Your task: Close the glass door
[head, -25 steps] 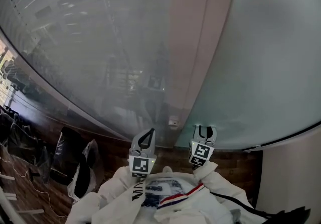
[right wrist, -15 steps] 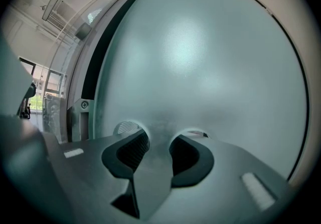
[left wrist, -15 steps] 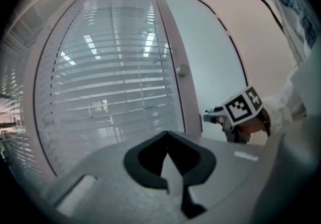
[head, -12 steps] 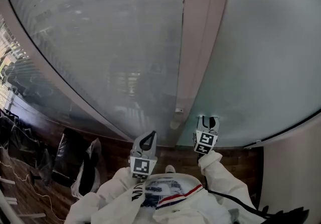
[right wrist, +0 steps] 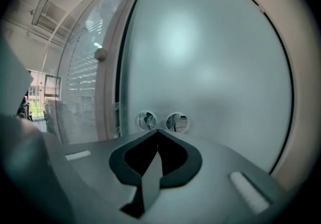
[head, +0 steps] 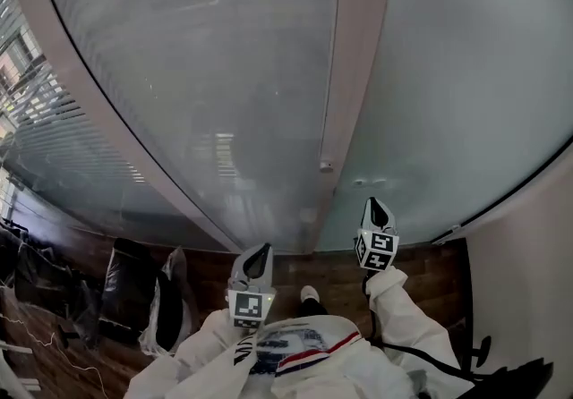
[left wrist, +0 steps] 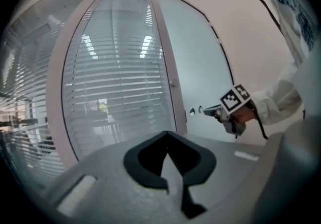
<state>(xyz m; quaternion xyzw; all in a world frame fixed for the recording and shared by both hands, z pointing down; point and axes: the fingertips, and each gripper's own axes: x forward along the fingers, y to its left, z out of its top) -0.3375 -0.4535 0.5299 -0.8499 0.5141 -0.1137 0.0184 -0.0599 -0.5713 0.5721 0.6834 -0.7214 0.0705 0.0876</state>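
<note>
Left gripper [left wrist: 168, 134] jaws together; right gripper [right wrist: 157, 132] jaws just closed, empty; glass door [right wrist: 205, 57] frosted, cropped.

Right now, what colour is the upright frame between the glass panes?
The upright frame is pale pinkish beige, clearest in the head view.

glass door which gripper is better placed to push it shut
Right. The right gripper, jaws just closed on nothing, points at the door beside its two round holes; the left gripper hangs back, facing the blinds.
</note>
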